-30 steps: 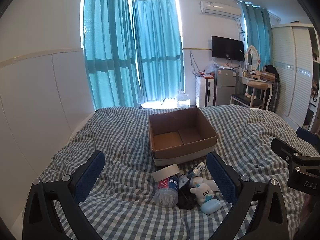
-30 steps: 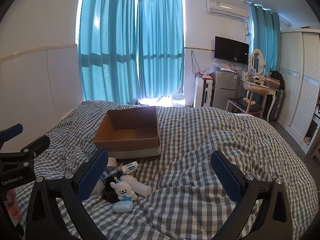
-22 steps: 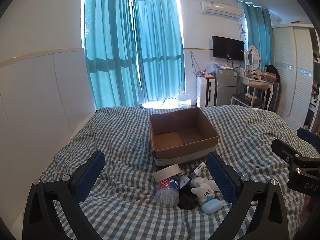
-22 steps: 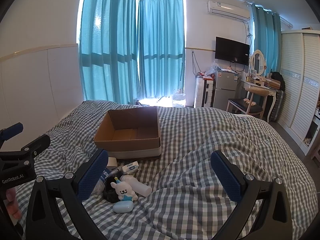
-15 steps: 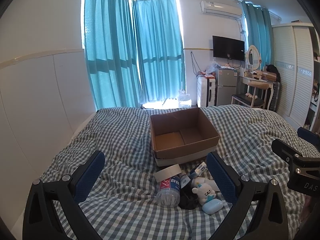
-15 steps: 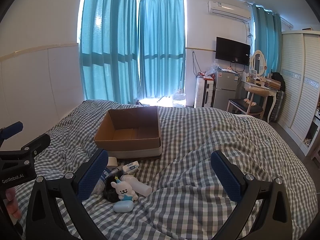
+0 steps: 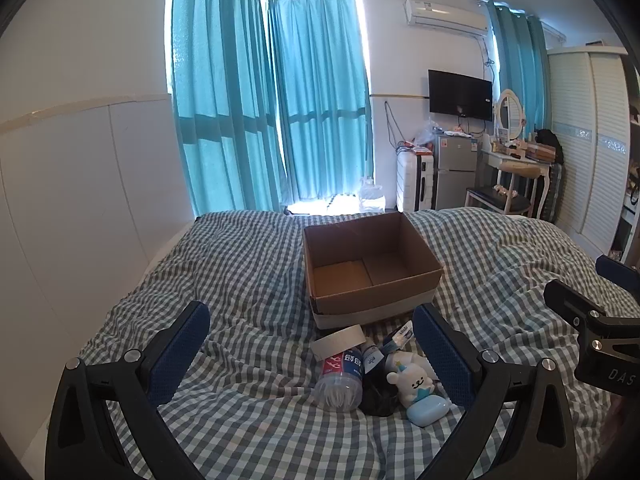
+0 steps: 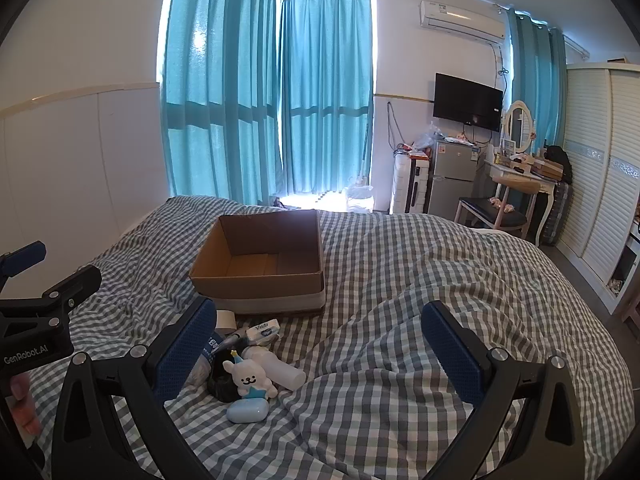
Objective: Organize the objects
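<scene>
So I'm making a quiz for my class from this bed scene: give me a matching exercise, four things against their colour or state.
Things:
1. cardboard box
2. bear figure
3. bottle
4. left gripper

States:
a. lying on its side on the quilt
b. white, upright, on a pale blue base
c. open, holding nothing
d. brown, nothing inside it

Pairs: 1-d, 2-b, 3-a, 4-c

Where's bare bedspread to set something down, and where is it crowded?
Free: left of the bottle out to the wall; right of the box and pile, though rumpled; inside the box, which looks empty. Crowded: the strip before the box, with tape, bottle and bear bunched together.
</scene>
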A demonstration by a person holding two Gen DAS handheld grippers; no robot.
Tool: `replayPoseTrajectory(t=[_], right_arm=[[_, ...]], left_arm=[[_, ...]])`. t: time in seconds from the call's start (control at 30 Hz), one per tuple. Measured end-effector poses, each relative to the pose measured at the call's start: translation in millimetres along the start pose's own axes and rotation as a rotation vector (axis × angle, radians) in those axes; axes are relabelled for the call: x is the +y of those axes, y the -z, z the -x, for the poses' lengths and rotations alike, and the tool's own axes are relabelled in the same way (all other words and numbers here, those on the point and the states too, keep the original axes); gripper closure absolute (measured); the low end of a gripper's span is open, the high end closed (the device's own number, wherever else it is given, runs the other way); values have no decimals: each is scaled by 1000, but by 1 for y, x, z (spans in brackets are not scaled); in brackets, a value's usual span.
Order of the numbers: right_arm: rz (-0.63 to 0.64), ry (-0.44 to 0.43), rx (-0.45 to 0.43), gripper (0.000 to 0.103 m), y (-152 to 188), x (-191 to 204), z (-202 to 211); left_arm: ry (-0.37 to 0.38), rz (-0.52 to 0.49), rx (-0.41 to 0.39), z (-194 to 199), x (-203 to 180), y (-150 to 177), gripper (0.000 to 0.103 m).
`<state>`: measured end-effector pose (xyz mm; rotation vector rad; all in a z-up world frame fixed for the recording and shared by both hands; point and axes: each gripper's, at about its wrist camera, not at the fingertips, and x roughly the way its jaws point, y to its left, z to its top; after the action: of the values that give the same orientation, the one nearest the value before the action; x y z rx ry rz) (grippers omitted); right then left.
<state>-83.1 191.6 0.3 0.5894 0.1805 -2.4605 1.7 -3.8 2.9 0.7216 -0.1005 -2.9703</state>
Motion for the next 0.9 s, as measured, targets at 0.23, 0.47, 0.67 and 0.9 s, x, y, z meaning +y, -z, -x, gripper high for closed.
replayPoseTrajectory(t=[0.23, 0.47, 0.67, 0.9], right_arm=[[2, -3, 0, 0, 1, 1, -1], [6, -7, 2, 0, 2, 2, -1], [14, -23, 5, 0, 4, 6, -1], [19, -40, 17, 0, 2, 8, 0]], left_arm=[[-3, 10, 9, -3, 4, 4, 0], [-11, 17, 15, -4, 5, 7, 0], [-22, 19, 18, -4, 6, 10, 0], [-34, 24, 25, -5, 6, 12, 0]])
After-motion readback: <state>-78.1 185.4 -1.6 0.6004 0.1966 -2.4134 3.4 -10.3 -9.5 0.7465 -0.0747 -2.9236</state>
